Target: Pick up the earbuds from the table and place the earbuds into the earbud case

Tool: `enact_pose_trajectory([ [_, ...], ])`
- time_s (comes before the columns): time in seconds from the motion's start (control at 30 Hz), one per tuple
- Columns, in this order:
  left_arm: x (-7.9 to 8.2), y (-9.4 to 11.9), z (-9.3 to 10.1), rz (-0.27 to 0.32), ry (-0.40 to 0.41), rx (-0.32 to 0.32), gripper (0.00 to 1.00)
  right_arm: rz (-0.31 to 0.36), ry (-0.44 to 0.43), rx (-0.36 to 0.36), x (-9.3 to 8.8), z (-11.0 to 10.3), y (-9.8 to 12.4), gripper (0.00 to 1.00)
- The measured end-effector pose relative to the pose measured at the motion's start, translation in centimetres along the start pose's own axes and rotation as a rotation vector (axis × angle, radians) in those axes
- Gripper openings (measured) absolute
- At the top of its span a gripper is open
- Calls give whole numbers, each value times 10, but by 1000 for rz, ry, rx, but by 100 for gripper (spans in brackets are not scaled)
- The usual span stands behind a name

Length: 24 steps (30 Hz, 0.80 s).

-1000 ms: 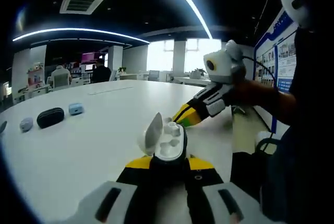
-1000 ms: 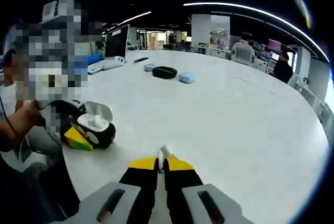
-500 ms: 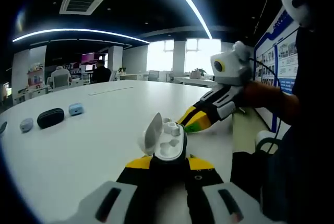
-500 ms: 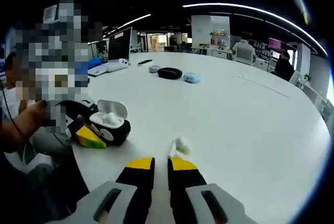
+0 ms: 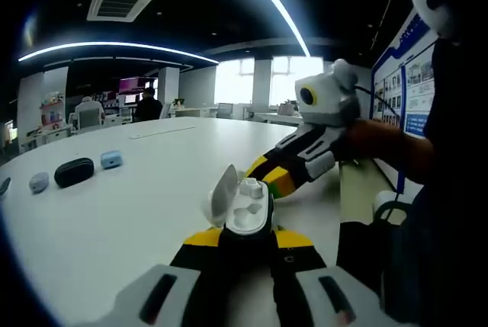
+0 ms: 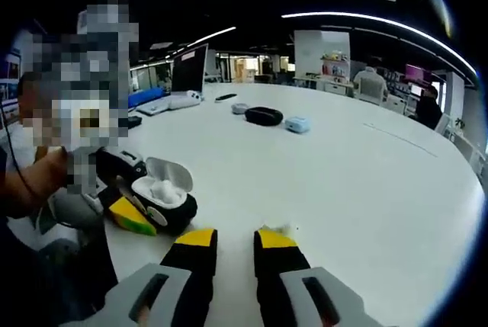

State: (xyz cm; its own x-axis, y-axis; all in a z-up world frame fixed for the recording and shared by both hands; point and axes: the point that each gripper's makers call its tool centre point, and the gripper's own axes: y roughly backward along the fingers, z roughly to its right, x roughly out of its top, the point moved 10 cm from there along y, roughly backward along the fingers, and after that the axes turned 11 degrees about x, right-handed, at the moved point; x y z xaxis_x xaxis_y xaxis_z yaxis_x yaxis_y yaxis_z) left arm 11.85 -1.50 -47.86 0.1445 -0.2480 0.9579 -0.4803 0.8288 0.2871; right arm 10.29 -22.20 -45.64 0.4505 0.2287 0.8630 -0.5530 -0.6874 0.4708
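Big white worktop (image 5: 137,190), with a black pouch (image 5: 73,171) sitting between two little blue cases (image 5: 110,159) (image 5: 38,182), monitor (image 6: 189,69) further back.

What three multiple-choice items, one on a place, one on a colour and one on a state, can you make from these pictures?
1. Where is the case?
A. Between the left gripper's jaws
B. Beside the keyboard
C. On a chair

2. What colour is the case?
A. Red
B. White
C. Green

3. How do the right gripper's jaws stand?
A. Shut on the case
B. Shut on a cable
C. Open

Key: 1 A, the left gripper clamps the case at its base. 2 B, lid and body are white in both views. 3 C, bare table shows between the jaws, and the loose earbud lies at the tip of one.
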Motion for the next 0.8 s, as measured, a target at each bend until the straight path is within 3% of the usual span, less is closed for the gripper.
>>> enact_pose_trajectory([
  [0.27,0,0,-1,0,4,-2,24,19,98,18,7,13,4,21],
  [0.37,0,0,-1,1,4,-1,24,57,176,31,19,15,12,21],
  [0.43,0,0,-1,1,4,-1,24,52,257,35,24,20,17,23],
  [0.5,0,0,-1,1,4,-1,24,31,273,45,24,26,19,25],
  [0.8,0,0,-1,1,0,1,24,-6,348,190,19,45,7,30],
])
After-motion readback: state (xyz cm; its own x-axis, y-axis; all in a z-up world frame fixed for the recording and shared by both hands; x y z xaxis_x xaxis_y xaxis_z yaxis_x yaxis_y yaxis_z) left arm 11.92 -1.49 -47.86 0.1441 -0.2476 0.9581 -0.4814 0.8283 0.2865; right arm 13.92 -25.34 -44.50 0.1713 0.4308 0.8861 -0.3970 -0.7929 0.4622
